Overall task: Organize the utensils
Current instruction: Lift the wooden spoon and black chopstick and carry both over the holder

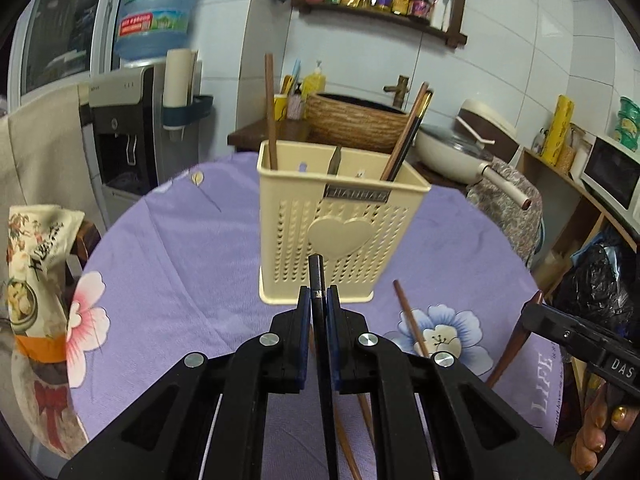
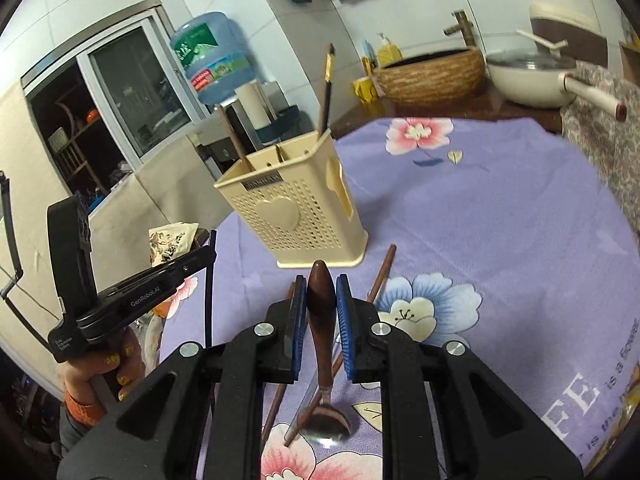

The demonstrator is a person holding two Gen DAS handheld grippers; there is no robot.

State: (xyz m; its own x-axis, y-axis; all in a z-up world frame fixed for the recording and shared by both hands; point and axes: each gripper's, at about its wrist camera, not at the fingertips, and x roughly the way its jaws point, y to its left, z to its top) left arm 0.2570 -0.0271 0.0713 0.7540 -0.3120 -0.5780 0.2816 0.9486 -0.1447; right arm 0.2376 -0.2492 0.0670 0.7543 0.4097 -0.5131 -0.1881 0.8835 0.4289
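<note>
A cream perforated utensil holder (image 1: 340,216) (image 2: 296,212) stands upright on the purple flowered tablecloth (image 1: 180,260). Brown chopsticks (image 1: 270,112) and a dark pair (image 1: 408,136) stick out of it. My left gripper (image 1: 319,292) is shut on a black chopstick (image 1: 316,276), held above the cloth just in front of the holder; the right wrist view shows that stick (image 2: 209,300) hanging down. My right gripper (image 2: 321,284) is shut on the brown handle of a spoon (image 2: 320,300), its metal bowl (image 2: 328,428) hanging low. Loose brown chopsticks (image 1: 410,320) (image 2: 382,272) lie on the cloth.
A printed snack bag (image 1: 36,280) sits at the table's left edge. Behind the table are a woven basin (image 1: 356,120), a white pan (image 1: 448,152) with its handle pointing at the table, and a water dispenser (image 1: 120,128). A person's hand (image 2: 108,364) holds the left gripper.
</note>
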